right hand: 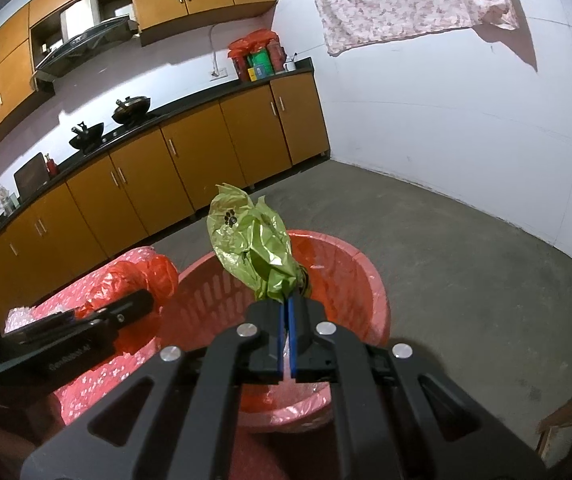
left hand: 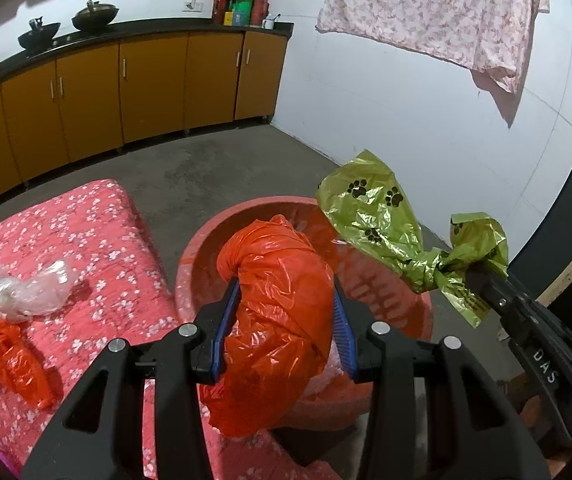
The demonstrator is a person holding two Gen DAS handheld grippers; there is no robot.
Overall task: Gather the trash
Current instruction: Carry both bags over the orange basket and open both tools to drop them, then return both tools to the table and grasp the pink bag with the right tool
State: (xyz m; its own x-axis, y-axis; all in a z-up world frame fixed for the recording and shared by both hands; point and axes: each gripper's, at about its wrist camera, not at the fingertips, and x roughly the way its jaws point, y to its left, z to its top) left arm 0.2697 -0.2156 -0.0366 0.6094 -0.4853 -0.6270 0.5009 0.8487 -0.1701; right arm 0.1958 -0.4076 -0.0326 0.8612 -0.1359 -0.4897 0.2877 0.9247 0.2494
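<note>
Holding trash in both tools, you are midway through the collecting; your left gripper is clamped on a crumpled orange bag, poised over the near rim of the red basket; your right gripper is pinched tight on the twisted neck of a green paw-print bag, also above the basket; neither is dropped in yet; left on the floral cloth to the left lie a clear plastic wad and an orange scrap, both well apart from the basket.
</note>
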